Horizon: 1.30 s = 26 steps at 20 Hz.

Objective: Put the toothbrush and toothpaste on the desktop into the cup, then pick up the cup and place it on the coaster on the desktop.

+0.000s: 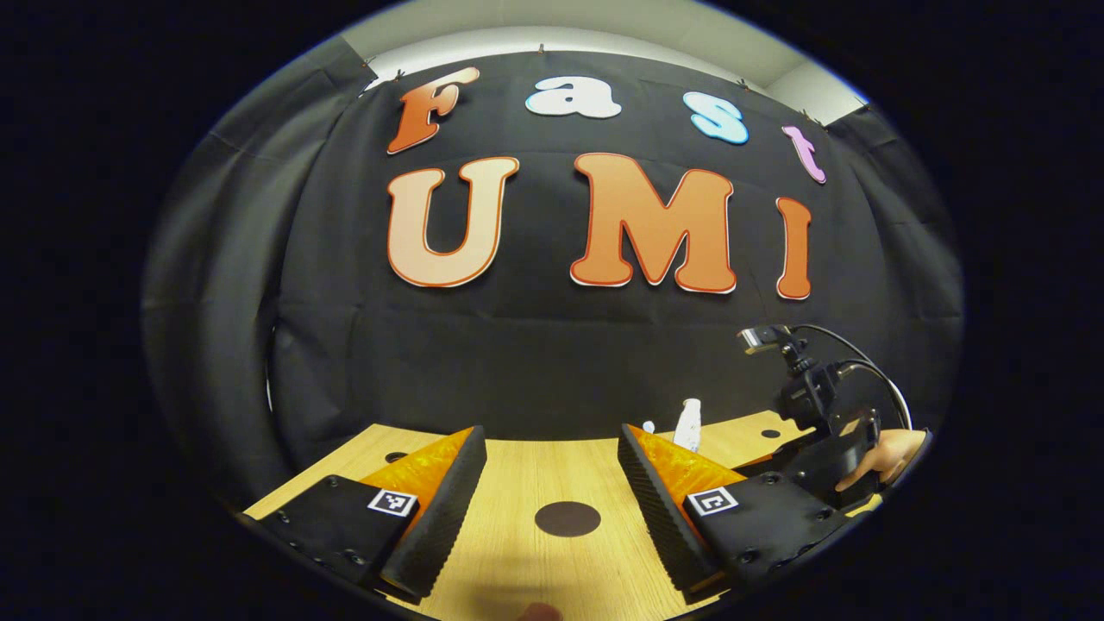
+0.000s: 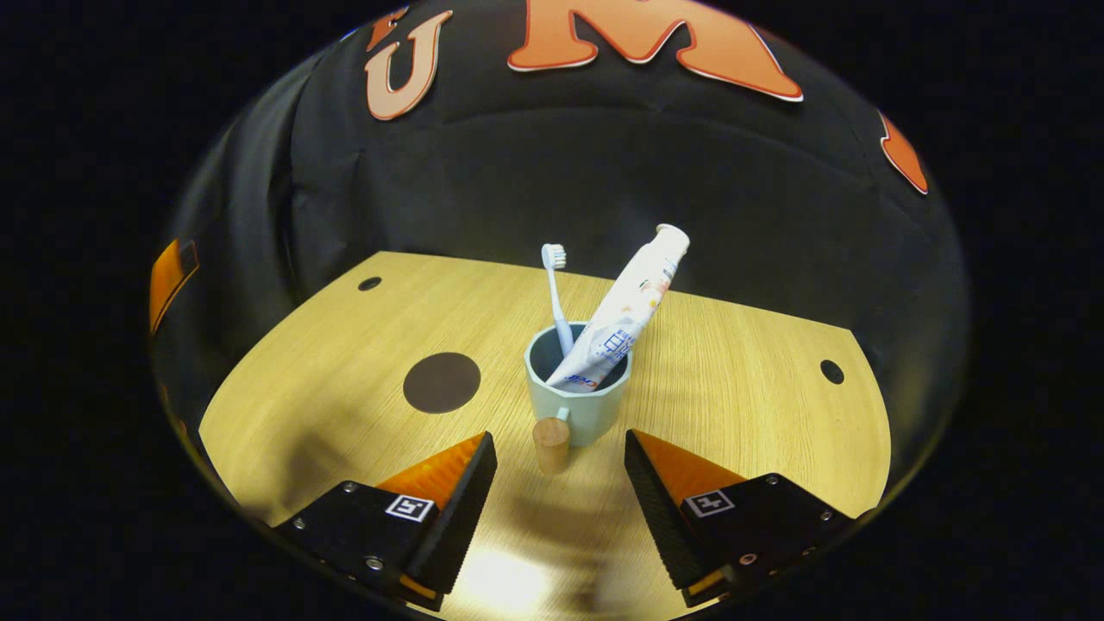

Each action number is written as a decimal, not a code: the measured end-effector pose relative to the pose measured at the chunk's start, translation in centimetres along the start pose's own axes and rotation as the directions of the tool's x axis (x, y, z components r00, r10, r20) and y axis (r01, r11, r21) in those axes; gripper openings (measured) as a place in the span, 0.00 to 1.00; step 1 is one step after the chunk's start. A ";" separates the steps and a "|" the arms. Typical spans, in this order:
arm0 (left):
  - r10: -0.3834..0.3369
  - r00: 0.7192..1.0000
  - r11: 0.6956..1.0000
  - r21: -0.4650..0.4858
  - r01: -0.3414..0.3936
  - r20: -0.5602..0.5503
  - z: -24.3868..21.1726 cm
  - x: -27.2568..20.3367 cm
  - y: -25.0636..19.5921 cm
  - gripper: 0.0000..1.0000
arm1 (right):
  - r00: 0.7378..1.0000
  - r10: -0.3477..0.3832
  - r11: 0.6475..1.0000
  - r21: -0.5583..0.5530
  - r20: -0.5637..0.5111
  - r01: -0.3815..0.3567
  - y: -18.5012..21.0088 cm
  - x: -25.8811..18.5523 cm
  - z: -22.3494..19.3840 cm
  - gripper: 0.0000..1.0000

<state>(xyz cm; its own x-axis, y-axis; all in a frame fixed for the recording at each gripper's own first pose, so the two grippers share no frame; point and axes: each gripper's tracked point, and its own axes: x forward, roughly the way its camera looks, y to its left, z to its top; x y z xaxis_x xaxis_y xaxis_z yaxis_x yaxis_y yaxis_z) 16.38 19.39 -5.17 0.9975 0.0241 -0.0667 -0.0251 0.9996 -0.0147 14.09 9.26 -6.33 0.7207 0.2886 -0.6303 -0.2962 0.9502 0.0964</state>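
From my right tool I see its fingers spread apart and holding nothing, with the cup's wooden handle between their tips. The pale green cup stands upright on the bench, toothbrush and toothpaste leaning inside it. The dark round coaster lies bare to the cup's left, near but apart. My left tool is also apart and holds nothing, the coaster lying on the bench just ahead between its fingers

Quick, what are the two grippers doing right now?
Left gripper: open, holding nothing.
Right gripper: open, empty, fingers either side of the cup handle.
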 end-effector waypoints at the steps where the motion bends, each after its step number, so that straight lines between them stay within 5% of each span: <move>1: 0.002 1.000 1.000 -0.006 -0.002 -0.006 -0.1 -0.3 0.2 0.98 | 1.000 -0.005 1.000 0.011 -0.023 0.006 0.1 0.4 -0.1 0.90; 9: 0.005 0.998 1.000 0.006 -0.005 -0.064 -2.6 -2.6 1.9 0.97 | 0.984 -0.037 0.985 0.162 -0.174 0.066 -1.5 3.5 -1.8 0.75; 13: 0.008 0.996 1.000 -0.005 -0.008 -0.083 -3.8 -2.5 2.7 0.98 | 0.980 -0.091 0.981 0.153 -0.176 0.119 -2.6 3.3 -1.5 0.64; 21: 0.006 0.993 1.000 -0.019 -0.008 -0.116 -5.2 -1.8 3.2 0.98 | 0.966 -0.066 0.997 0.008 -0.248 0.071 -1.6 3.7 -1.0 0.57; 26: 0.015 0.990 0.999 -0.027 -0.019 -0.142 -6.4 -2.3 4.0 0.98 | 0.949 -0.023 0.997 0.064 -0.315 0.045 -0.6 4.7 -2.4 0.41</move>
<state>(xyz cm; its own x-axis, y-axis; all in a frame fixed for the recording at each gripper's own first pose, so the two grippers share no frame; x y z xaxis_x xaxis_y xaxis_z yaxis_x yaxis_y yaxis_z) 13.60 23.25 -11.42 0.9774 0.0361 -0.2082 -0.0456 0.9981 -0.0409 16.12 9.81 -11.22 0.4928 0.2151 -0.8432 -0.2222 0.9679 0.1170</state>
